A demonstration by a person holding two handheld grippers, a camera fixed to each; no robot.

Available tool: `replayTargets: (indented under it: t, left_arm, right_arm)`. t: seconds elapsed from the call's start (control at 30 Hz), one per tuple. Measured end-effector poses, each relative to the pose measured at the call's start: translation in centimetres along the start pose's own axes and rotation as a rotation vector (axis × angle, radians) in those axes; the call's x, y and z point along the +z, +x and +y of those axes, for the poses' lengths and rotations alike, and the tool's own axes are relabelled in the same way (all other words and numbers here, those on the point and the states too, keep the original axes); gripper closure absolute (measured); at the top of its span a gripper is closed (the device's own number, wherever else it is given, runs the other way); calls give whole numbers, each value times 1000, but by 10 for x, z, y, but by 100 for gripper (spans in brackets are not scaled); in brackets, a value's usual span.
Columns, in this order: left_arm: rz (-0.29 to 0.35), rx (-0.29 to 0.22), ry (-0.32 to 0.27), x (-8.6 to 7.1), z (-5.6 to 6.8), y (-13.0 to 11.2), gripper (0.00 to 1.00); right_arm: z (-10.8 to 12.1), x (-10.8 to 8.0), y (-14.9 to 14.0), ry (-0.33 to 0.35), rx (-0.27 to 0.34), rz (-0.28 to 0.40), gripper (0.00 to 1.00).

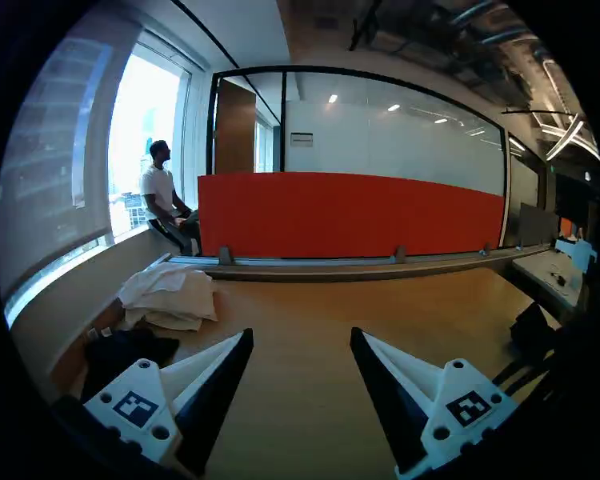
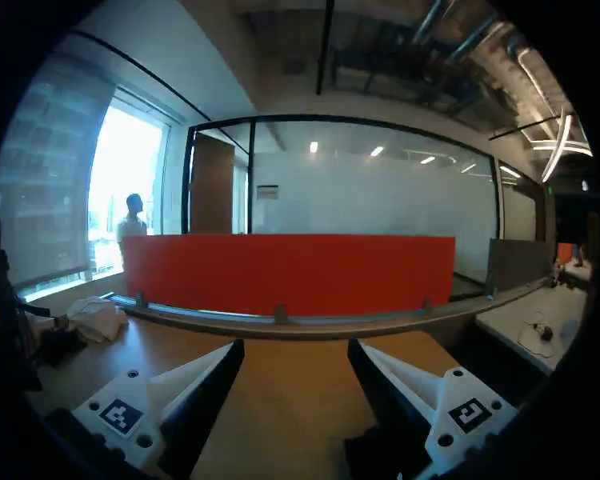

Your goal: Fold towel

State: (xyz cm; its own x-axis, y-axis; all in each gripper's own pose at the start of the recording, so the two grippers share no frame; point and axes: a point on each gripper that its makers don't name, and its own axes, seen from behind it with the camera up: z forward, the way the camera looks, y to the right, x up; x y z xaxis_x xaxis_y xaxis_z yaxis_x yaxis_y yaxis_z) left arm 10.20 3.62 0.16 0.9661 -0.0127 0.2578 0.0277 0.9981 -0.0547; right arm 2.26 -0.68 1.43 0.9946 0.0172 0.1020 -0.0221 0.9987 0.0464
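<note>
Window (image 1: 144, 136): far left in the left gripper view, bright with daylight.
Person (image 1: 162, 196): in a white top, seated on the sill beside the window, beyond the far left corner of my bench.
Towel (image 1: 170, 296): white and rumpled in a loose heap on the far left part of the bench, not spread flat, well apart from my fingers. In the right gripper view it lies at the far left edge (image 2: 96, 318), small and distant.
Dark bundle (image 1: 128, 352): black, cloth-like, just in front of the towel at the left rim of the bench. I cannot tell what it is.
Left gripper (image 1: 301, 332): my fingers (image 1: 212, 384) are released and spread wide, gripping nothing, pointing over bare wood.
Bench (image 1: 316, 296): light brown wood, bare between my fingers and across the middle.
Orange panel (image 1: 348, 214): upright along the far edge of the bench, with a glass wall behind it.
Right gripper (image 2: 296, 344): these fingers are also released, wide apart with nothing between them, aimed over the same bare wood toward the orange panel.
Dark object (image 1: 532, 324): at the right edge of the bench in the left gripper view, too much in shadow to identify.
White bench (image 2: 532, 308): off to the right, set lower beyond a grey divider, with a small tangle of something dark lying on it.
</note>
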Motion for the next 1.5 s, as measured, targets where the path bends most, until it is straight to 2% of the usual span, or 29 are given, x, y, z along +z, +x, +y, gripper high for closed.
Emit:
replayTargets:
  t: [0.2, 0.5, 0.87, 1.07, 1.27, 1.5]
  left_arm:
    - [22, -4, 1, 2, -1, 3, 10]
    - [51, -44, -19, 5, -3, 2, 10]
    - [113, -29, -12, 12, -9, -13, 10]
    - [127, -26, -18, 17, -10, -27, 10]
    - [160, -12, 8, 19, -20, -40, 10]
    - [193, -22, 31, 19, -32, -58, 10]
  right_arm:
    - [-13, 5, 0, 3, 0, -5, 0]
    - [-20, 8, -3, 3, -2, -7, 0]
    - [-27, 11, -24, 13, 7, -7, 0]
    - [-31, 14, -17, 14, 8, 20, 0]
    - [-35, 15, -20, 26, 8, 22, 0]
    - [-35, 16, -32, 22, 9, 22, 0]
